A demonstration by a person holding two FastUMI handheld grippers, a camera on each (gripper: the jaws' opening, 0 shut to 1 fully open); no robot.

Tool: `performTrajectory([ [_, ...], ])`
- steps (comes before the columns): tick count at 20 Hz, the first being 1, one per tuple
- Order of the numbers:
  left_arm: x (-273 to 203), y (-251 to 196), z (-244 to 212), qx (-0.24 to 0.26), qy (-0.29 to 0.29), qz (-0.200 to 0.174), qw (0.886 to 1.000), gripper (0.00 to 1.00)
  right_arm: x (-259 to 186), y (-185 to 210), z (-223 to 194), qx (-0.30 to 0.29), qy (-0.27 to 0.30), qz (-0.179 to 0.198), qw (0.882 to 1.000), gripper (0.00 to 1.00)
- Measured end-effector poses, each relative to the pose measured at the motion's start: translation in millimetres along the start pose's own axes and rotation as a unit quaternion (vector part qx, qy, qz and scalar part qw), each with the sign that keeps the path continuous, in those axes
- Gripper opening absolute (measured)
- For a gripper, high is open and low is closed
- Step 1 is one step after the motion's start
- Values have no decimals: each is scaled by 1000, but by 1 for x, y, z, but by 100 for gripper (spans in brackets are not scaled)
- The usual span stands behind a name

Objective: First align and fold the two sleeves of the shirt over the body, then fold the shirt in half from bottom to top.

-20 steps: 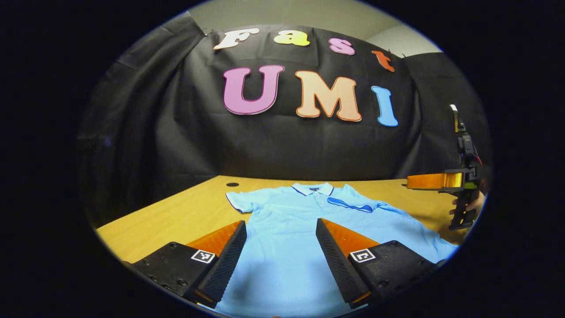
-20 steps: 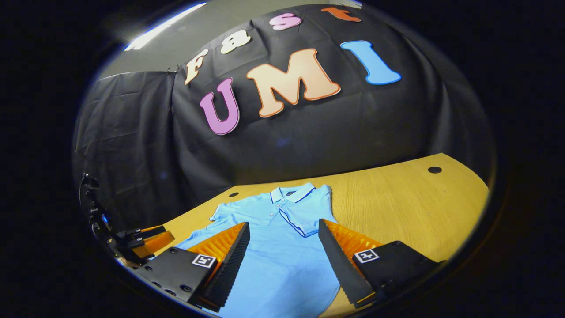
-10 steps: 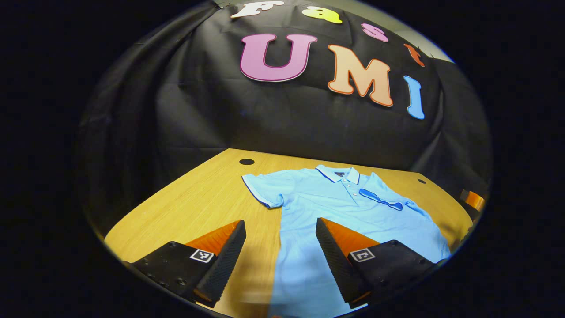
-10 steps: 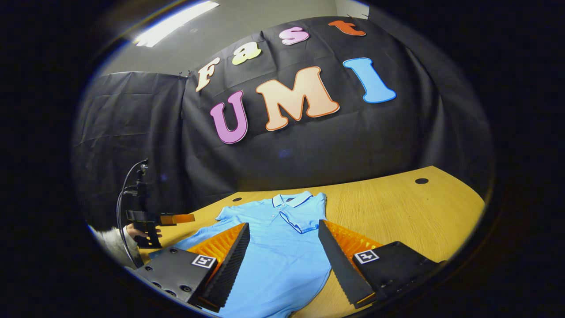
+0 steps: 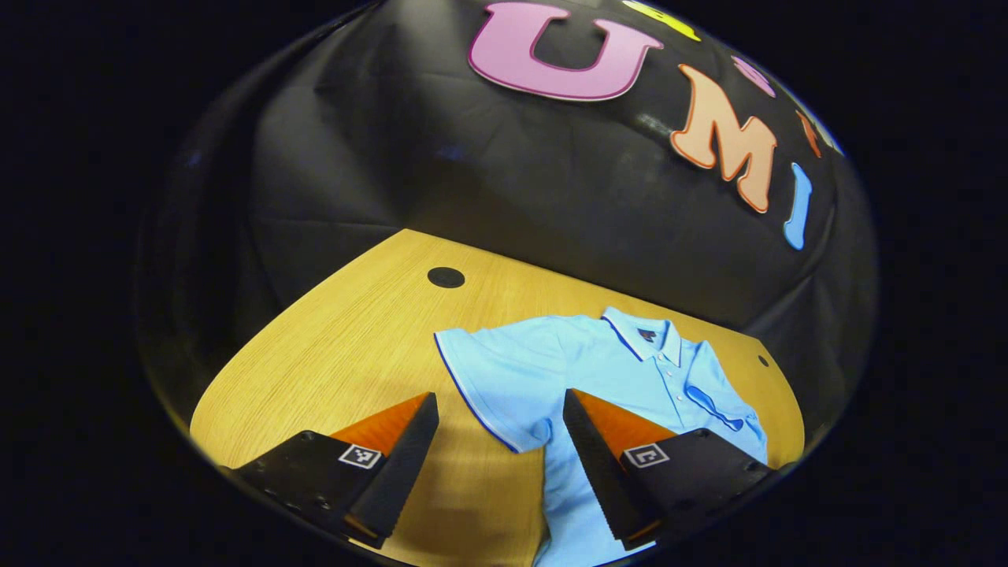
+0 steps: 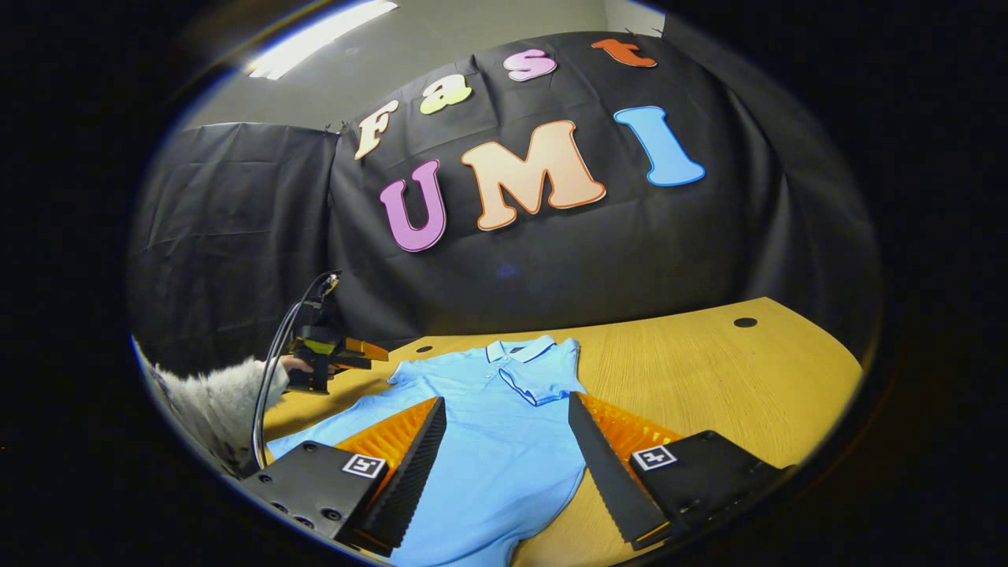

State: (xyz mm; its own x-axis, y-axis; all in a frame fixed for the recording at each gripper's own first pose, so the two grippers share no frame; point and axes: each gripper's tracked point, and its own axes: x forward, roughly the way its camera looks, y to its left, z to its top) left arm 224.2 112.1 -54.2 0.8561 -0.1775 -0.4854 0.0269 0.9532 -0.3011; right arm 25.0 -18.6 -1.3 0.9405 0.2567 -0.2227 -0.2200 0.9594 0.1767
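Note:
A light blue polo shirt [image 5: 598, 370] [image 6: 488, 441] lies flat on the wooden table [image 5: 346, 346], collar [image 5: 642, 335] toward the wall. One sleeve [image 6: 539, 378] [image 5: 713, 405] is folded over the chest. The other sleeve [image 5: 488, 378] lies spread out to the side. My left gripper [image 5: 500, 441] hovers open just short of that spread sleeve's dark-trimmed hem, nothing between its fingers. From the right gripper view, the left gripper [image 6: 376, 353] hangs beside the shirt's shoulder, held by a hand in a fluffy white sleeve [image 6: 213, 402]. My right gripper [image 6: 508, 449] stands open above the shirt's lower body.
The table [image 6: 709, 378] has bare wood on both sides of the shirt. Dark round holes sit in the tabletop [image 5: 446, 277] [image 6: 745, 322]. Black cloth walls close in the back and the sides. A cable [image 6: 272, 378] loops from the left gripper.
My left gripper has swung off the shirt's body to the spread sleeve and moved closer to it. The right gripper has barely shifted. Both stay open.

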Motion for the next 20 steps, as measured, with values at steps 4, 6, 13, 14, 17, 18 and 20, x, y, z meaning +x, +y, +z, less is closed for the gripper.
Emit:
performTrajectory([
  [4, 32, 8, 7, 26, 17, 24, 999, 96, -2, -8, 3, 10, -4, -6, 1000, 97],
  [6, 47, 8, 7, 47, 25, 35, 998, 96, -1, -13, 2, 15, -3, -9, 1000, 97],
  [13, 63, 11, -8, 66, 48, 52, 995, 94, -1, -23, 1, 32, 2, -13, 999, 97],
  [14, 62, 13, -8, 69, 49, 54, 995, 94, -1, -23, 1, 36, 2, -12, 999, 97],
  [17, 62, 20, -12, 81, 58, 67, 993, 86, -2, -27, 2, 45, 2, -13, 999, 97],
  [18, 61, 22, -13, 88, 62, 71, 992, 83, -3, -28, 2, 45, 2, -14, 999, 97],
  [20, 62, 21, -11, 88, 60, 69, 992, 77, -2, -30, 1, 47, 3, -16, 999, 92],
])
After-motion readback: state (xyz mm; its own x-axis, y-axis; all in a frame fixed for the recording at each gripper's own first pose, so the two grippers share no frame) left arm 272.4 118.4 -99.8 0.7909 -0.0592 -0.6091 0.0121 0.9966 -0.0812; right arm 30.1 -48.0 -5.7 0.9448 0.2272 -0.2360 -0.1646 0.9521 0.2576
